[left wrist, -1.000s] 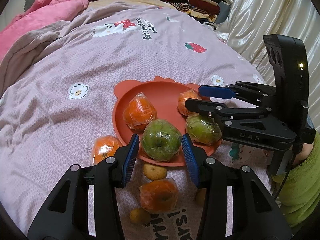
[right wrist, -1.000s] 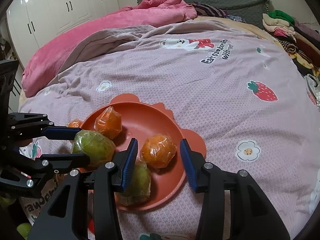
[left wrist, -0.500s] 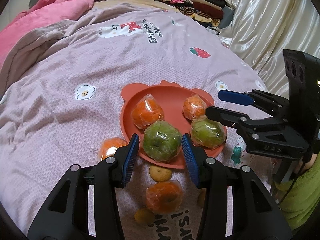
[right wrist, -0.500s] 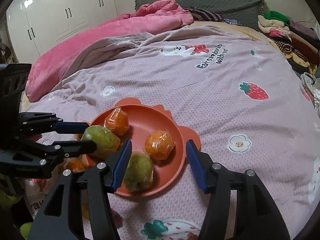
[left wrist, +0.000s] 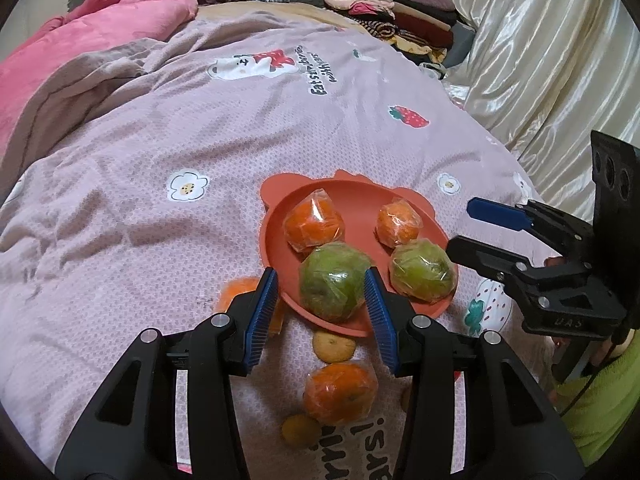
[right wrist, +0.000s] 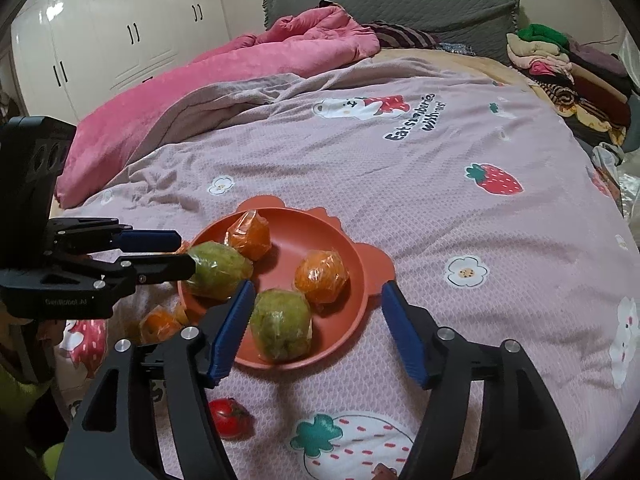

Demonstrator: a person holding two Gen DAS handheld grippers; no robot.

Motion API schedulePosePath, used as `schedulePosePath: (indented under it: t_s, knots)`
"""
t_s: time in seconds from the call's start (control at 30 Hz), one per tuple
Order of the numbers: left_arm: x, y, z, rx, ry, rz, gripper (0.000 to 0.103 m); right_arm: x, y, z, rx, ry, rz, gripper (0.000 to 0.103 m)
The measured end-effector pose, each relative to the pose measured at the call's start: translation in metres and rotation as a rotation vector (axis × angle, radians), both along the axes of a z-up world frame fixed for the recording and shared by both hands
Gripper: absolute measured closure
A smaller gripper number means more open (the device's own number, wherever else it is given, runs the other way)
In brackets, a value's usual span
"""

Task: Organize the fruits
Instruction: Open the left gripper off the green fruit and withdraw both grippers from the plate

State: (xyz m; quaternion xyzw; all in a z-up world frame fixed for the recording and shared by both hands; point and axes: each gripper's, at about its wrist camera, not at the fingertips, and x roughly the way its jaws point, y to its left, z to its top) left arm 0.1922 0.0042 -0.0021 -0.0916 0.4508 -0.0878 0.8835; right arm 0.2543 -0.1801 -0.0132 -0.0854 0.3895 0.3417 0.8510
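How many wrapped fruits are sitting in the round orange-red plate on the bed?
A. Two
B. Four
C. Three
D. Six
B: the round orange-red plate holds four plastic-wrapped fruits, two orange ones and two green ones; the other fruits lie on the blanket outside it.

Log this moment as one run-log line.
left gripper: at green fruit, grip unclear | right gripper: jaws just been opening, nothing held | plate: four wrapped fruits | loose fruits on bedspread
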Motion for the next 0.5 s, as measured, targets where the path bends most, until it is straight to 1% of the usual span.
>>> schedulePosePath:
  t_s: [0.27, 0.5]
  knots:
    - [-0.004, 0.008, 0.005, -0.016, -0.015, 0.018, 0.066, -0.008, -0.006, 0.004, 0.011, -0.009, -0.023, 0.031]
    - [-0.010, 0.016, 0.011, -0.013, -0.035, 0.042, 0.058, -0.017, -0.009, 0.009, 0.014, -0.025, -0.035, 0.024]
